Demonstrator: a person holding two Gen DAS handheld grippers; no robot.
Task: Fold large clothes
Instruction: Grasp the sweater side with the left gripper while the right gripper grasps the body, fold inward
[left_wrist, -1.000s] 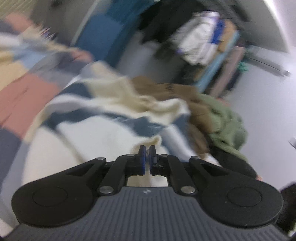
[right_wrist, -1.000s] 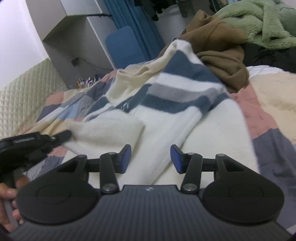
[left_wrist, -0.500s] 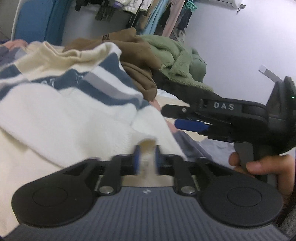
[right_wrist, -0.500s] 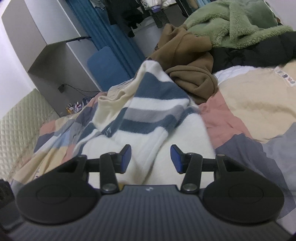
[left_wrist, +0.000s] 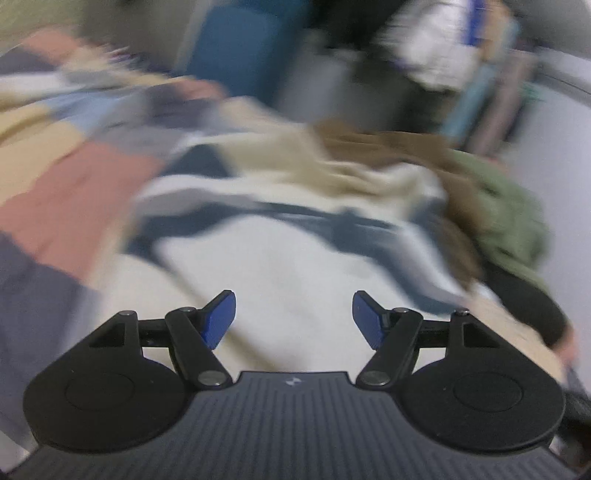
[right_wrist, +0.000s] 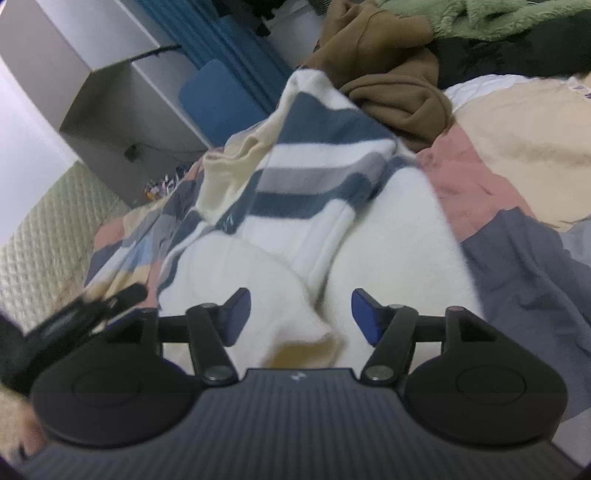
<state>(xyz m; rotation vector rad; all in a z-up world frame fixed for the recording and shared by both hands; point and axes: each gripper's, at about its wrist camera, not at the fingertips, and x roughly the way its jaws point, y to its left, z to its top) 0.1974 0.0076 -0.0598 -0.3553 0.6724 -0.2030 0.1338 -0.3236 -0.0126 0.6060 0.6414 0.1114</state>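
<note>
A cream sweater (right_wrist: 391, 236) with navy and grey stripes lies on the patchwork bedspread (right_wrist: 517, 147), one sleeve folded across its white lower part. It also shows, blurred, in the left wrist view (left_wrist: 288, 266). My left gripper (left_wrist: 293, 319) is open and empty just above the sweater's white part. My right gripper (right_wrist: 301, 314) is open, hovering over the sleeve cuff (right_wrist: 306, 343), which lies between and below its fingers. The left gripper (right_wrist: 85, 306) appears blurred at the left of the right wrist view.
A brown hoodie (right_wrist: 384, 74), a green fleece (right_wrist: 498, 18) and a black garment (right_wrist: 517, 55) are piled beyond the sweater. A blue chair (right_wrist: 218, 96), a grey desk (right_wrist: 122, 92) and a quilted headboard (right_wrist: 44, 229) stand at the left. Hanging clothes (left_wrist: 443, 48) are behind.
My left gripper has let go of the sleeve cuff, opened wide and swung back to the left. The sleeve now lies folded over the sweater's body. My right gripper stays open.
</note>
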